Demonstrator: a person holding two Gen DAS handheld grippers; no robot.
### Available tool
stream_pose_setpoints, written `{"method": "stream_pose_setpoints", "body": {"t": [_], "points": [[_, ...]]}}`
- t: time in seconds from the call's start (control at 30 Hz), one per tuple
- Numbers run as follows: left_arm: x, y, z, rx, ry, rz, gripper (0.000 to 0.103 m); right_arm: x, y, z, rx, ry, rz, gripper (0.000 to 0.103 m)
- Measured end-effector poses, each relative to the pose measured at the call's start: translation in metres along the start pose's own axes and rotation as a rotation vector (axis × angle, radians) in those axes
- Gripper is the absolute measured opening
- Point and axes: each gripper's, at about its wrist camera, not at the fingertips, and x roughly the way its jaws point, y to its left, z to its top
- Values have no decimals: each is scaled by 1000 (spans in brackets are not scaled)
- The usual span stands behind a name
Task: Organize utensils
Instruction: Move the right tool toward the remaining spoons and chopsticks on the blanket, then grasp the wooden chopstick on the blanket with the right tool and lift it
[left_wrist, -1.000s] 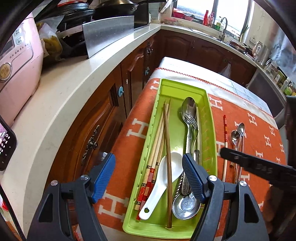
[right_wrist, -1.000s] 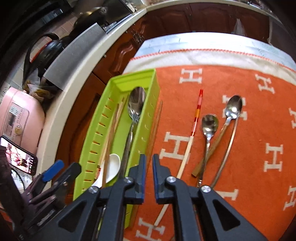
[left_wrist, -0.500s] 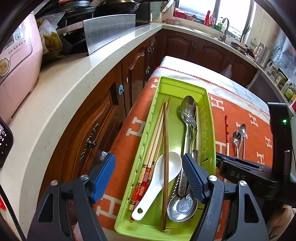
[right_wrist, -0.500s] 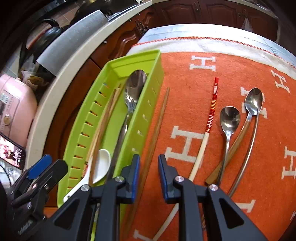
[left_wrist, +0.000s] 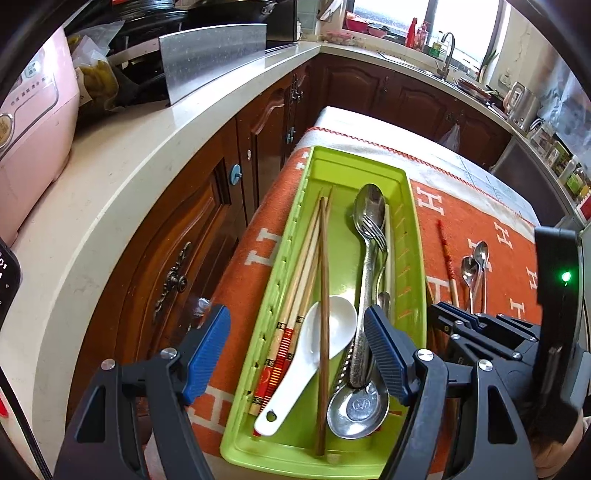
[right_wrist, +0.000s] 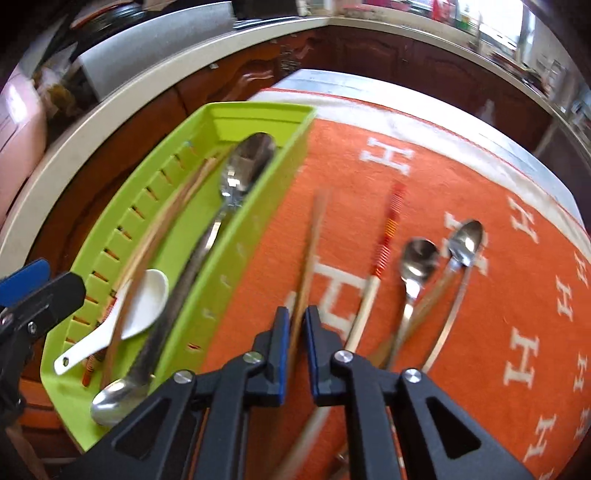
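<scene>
A green utensil tray sits on the orange cloth and holds chopsticks, a white ceramic spoon, metal spoons and a fork. My left gripper is open and empty above the tray's near end. My right gripper is narrowly open astride a brown wooden chopstick that lies on the cloth just right of the tray; the fingers do not visibly clamp it. A red-patterned chopstick and two metal spoons lie further right.
The table with the orange cloth stands against a wooden cabinet and pale counter. A pink rice cooker and a steel panel are on the counter. The right view is motion-blurred.
My right gripper opened slightly, moved right off the tray's edge and down over the brown chopstick. The left gripper stayed open over the tray, shifting only a little.
</scene>
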Motion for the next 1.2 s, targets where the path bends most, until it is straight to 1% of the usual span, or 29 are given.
{"method": "stream_pose_setpoints", "body": {"t": [0.07, 0.2, 0.27, 0.33, 0.43, 0.53, 0.63, 0.67, 0.77, 0.87, 0.97, 1.07, 1.2], "points": [[-1, -3, -1, 9, 0, 0, 73, -3, -10, -2, 57, 11, 32, 6], [-1, -7, -2, 20, -6, 3, 73, -13, -34, -5, 187, 32, 139, 6], [-2, -5, -2, 15, -11, 9, 73, -23, -44, -4, 236, 27, 193, 6], [-3, -4, -1, 10, -16, 15, 73, -38, -52, -1, 286, 12, 267, 6], [-5, -1, 0, -1, -24, 25, 73, -60, -57, 5, 320, -11, 373, 6], [-7, 2, 1, -15, -35, 40, 73, -71, -51, 19, 341, -16, 476, 6], [-9, 5, 2, -29, -40, 53, 73, -74, -37, 30, 358, -16, 527, 7], [-9, 7, 3, -33, -39, 55, 73, -73, -32, 34, 362, -20, 530, 7], [-11, 8, 3, -40, -41, 61, 73, -69, -20, 47, 358, -32, 495, 10], [-12, 9, 4, -39, -43, 66, 73, -62, -17, 52, 338, -21, 481, 18], [-12, 8, 4, -37, -44, 65, 73, -59, -21, 49, 328, -18, 454, 18], [-11, 4, 4, -28, -43, 64, 73, -59, -33, 42, 323, -31, 406, 18], [-11, -3, 4, -12, -42, 67, 73, -55, -48, 32, 306, -10, 370, 18]]}}
